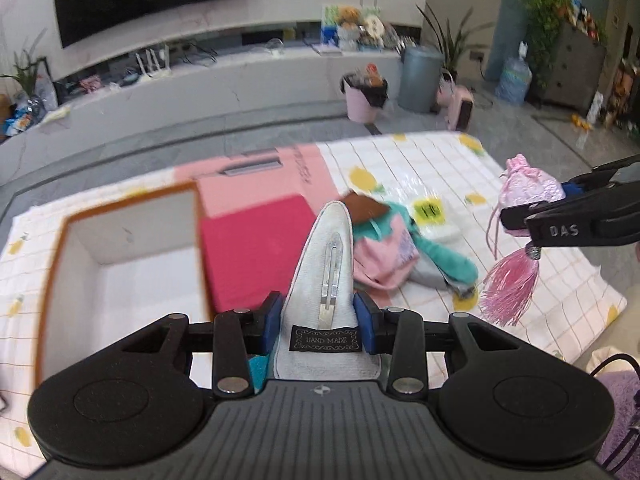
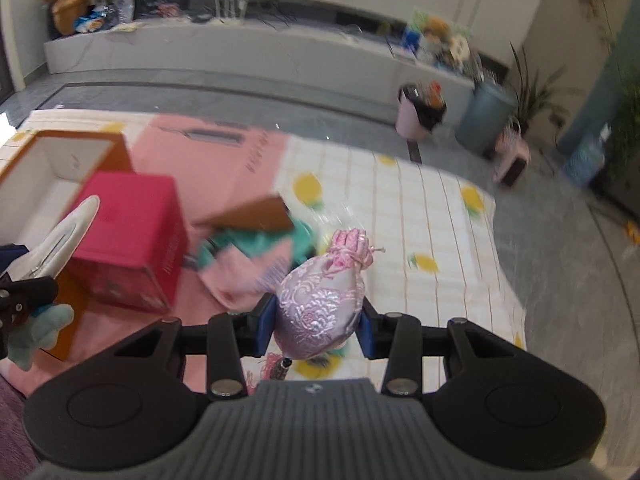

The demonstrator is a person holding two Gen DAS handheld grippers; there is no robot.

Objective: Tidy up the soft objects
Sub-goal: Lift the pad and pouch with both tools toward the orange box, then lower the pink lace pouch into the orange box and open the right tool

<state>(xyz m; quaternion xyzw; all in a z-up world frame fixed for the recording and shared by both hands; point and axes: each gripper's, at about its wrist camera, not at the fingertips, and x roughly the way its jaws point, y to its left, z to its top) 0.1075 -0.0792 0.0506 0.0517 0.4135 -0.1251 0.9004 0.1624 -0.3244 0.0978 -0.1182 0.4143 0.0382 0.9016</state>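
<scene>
A checked mat [image 1: 420, 168] with lemon prints carries everything. At its left edge stands an open box [image 1: 132, 248] with a brown rim and a white, bare inside, and a red box [image 1: 256, 248] sits just beside it toward the middle. Near the middle of the mat lies a heap of pink and teal cloth [image 1: 396, 252], not yet sorted. Both tongs are loaded and held above the mat, so the step in hand looks like carrying two picks to storage. The left gripper [image 1: 318, 324] is clamped on a pale felt piece [image 1: 320, 264] that bears a metal clip and a "HAND MADE" label. The right gripper [image 2: 318, 328] is clamped on a pink brocade pouch [image 2: 320, 304], whose tassel [image 1: 508, 288] hangs free below it. The next move likely calls for swinging both toward the open box, lowering in, then parting the pads.
</scene>
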